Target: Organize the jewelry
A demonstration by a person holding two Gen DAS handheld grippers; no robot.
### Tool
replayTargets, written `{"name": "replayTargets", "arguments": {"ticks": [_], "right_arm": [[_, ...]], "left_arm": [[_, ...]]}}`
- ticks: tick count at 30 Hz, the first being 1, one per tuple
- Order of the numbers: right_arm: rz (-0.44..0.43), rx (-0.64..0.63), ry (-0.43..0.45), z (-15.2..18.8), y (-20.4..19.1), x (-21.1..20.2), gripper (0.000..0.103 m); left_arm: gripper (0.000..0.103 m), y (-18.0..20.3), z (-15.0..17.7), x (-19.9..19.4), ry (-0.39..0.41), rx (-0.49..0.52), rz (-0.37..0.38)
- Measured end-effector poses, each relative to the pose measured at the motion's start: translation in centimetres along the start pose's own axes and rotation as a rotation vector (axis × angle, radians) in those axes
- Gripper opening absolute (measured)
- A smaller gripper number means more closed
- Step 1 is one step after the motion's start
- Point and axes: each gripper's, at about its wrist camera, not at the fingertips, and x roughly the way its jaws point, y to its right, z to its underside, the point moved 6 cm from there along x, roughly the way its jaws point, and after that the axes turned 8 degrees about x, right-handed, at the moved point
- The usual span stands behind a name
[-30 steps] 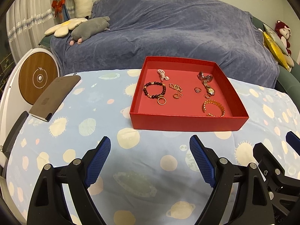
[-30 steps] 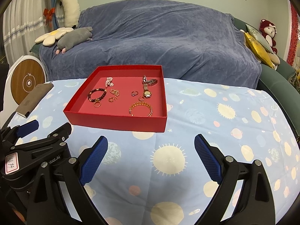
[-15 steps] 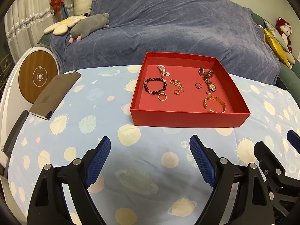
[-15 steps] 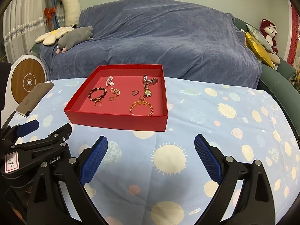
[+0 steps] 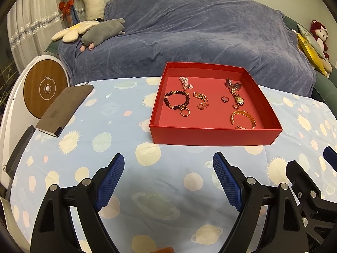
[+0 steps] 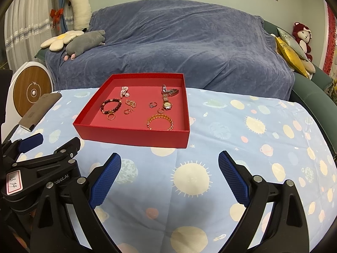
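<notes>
Planet-print tablecloth (image 6: 242, 147) before a blue-draped sofa (image 6: 168, 42) (both grippers (image 5: 166, 177) (image 6: 169, 175) wide, empty).

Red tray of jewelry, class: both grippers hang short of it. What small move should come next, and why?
Probably ease the right gripper forward over the red tray's near wall toward the gold bangle. Both it and the left gripper are open, empty and above the tablecloth, and the bangle is the piece nearest that wall, lying apart from the others.

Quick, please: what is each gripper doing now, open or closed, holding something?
Left gripper: open, holding nothing.
Right gripper: open, holding nothing.
</notes>
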Motion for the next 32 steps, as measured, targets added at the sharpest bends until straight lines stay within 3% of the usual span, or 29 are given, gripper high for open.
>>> {"name": "replayTargets", "arguments": {"ticks": [11,32], "right_arm": [[-0.004,-0.009,-0.001,0.12,-0.31,-0.28,0.091],[-0.004,-0.011,-0.005,0.27,-0.48,-0.17,0.091]], "left_arm": [[0.083,-0.08,0.08,0.50,-0.013,0.000,0.023],[0.083,-0.26,0.18,0.33,-0.001,0.010,-0.013]]}}
